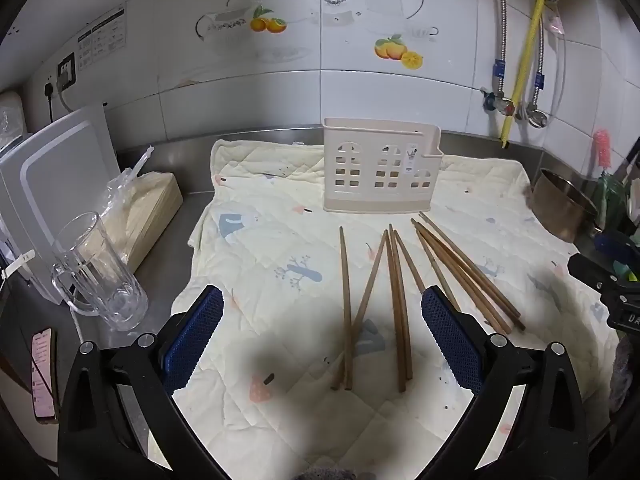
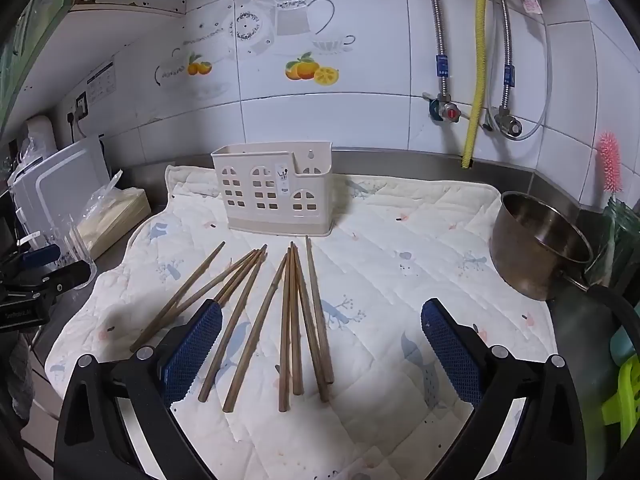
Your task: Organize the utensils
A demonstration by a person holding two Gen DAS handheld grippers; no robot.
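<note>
Several brown wooden chopsticks [image 1: 400, 304] lie fanned out on a cream quilted cloth [image 1: 280, 240]. They also show in the right wrist view [image 2: 290, 320]. A beige utensil holder [image 1: 378, 166] with window cut-outs stands upright behind them, near the wall; it also shows in the right wrist view [image 2: 274, 194]. My left gripper [image 1: 322, 308] is open and empty, hovering above the near ends of the chopsticks. My right gripper [image 2: 322, 320] is open and empty, also above the chopsticks' near ends.
A glass mug [image 1: 98, 270], a wrapped pack [image 1: 150, 208] and a white board [image 1: 52, 184] stand at the left. A phone [image 1: 42, 374] lies at the near left. A steel pot [image 2: 538, 242] sits at the right, with a pink brush [image 2: 610, 162] behind it.
</note>
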